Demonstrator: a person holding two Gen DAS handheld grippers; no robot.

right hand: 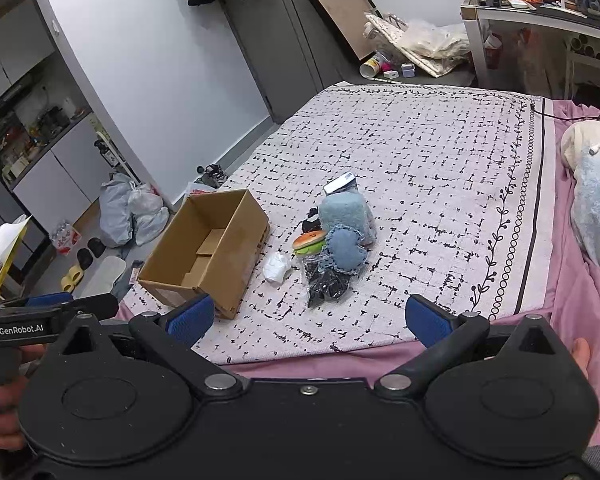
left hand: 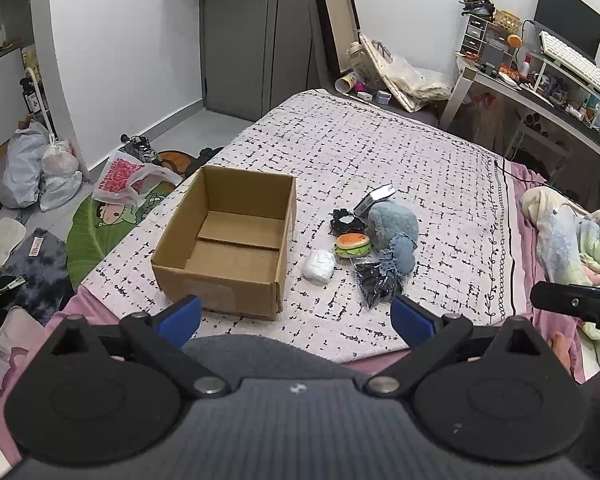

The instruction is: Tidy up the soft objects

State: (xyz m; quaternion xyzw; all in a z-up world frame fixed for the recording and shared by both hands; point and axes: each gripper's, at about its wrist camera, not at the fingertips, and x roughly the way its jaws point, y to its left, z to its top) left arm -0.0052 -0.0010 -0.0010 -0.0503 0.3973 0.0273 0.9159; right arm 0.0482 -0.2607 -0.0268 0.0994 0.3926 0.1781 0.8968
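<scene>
Left wrist view: left gripper and right gripper both spread, empty. Blue plush looks light, squashy; pinch its bulging middle.

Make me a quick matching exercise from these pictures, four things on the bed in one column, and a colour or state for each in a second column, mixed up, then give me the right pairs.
Things
1. cardboard box
2. burger toy
3. left gripper
4. small wrapped bundle

Descriptions
A. white
B. open, holding nothing
C. orange top with green underneath
D. brown, no items inside

Pairs: 1-D, 2-C, 3-B, 4-A
</scene>
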